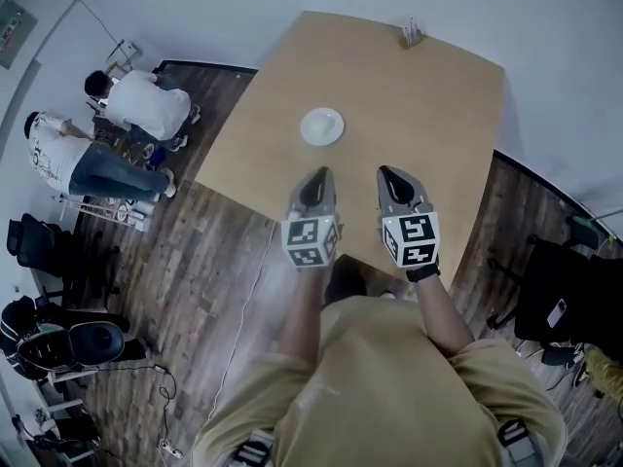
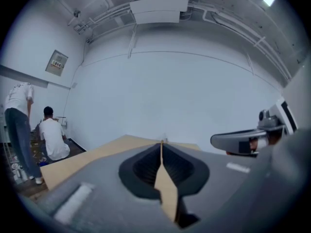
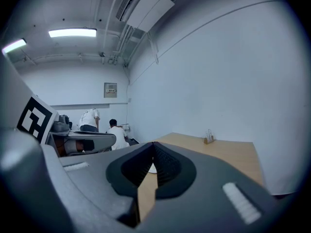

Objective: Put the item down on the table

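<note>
Left gripper (image 2: 162, 143): fingers (image 2: 145, 168) pressed together at the tips, pinching nothing. Narrow slit lower down between the dark pads, only tan counter (image 2: 97, 154) showing through it.

Right gripper (image 3: 153, 144): fingers (image 3: 171, 168) closed tip to tip too, empty. Same kind of slit below the tips, counter behind it.

From the head view: both grippers held side by side over the near edge of the counter, close together but not touching, tips pointing away from the person. Marker cubes (image 1: 311, 241) at the rear of each, one hand behind each cube.

Plate (image 1: 322, 125), white and round, lying flat on the counter just beyond the tips, a little nearer the left gripper, touched by neither.

Holder (image 1: 413, 34) with thin sticks standing at the far edge of the counter, well apart from the plate.

Off the counter's left side, on the wood floor (image 1: 204, 261): two people (image 1: 146, 105) in white tops, one crouched, one bent over. Black chairs (image 1: 39, 246) along the left edge of the view.
</note>
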The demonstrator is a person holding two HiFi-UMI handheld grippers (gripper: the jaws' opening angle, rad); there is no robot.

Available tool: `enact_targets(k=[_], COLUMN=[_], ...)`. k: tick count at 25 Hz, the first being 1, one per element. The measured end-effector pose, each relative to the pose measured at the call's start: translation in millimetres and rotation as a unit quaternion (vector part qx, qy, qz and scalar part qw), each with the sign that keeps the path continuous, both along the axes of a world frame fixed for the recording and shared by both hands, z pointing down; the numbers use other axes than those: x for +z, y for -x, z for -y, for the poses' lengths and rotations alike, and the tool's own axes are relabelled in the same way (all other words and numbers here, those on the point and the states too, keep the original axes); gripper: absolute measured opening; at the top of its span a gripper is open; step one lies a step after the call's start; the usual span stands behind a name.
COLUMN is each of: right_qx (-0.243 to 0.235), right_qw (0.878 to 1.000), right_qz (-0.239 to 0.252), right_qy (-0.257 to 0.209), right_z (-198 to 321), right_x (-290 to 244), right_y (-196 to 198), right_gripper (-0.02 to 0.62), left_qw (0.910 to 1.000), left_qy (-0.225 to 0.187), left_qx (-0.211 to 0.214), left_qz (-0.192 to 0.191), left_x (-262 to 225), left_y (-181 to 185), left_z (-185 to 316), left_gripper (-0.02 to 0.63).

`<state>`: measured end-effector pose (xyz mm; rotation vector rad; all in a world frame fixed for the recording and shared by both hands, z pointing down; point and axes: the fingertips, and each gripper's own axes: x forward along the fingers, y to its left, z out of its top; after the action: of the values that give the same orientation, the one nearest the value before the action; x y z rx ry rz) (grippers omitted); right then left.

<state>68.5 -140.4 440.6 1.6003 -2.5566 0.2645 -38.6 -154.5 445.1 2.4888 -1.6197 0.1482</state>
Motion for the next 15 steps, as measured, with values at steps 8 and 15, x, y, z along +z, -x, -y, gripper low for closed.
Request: enact_targets(k=[8, 15], right_qx=[-0.002, 0.005], right_qw=[0.999, 0.999], right_qz=[-0.002, -0.001], right_qy=[-0.033, -0.046], right_z=[-50, -76], right_x=[-16, -17], right_y=[-23, -42], right_gripper=[0.006, 0.006], left_qw=[0.9993, 0.9987], left_qy=[-0.036, -0.05], left_qx=[-0.009, -0.006], left_qz=[-0.002, -0.005], left_x=[-21, -25], left_y=[-21, -41], left_z=[-63, -90], left_gripper=[0.003, 0.003])
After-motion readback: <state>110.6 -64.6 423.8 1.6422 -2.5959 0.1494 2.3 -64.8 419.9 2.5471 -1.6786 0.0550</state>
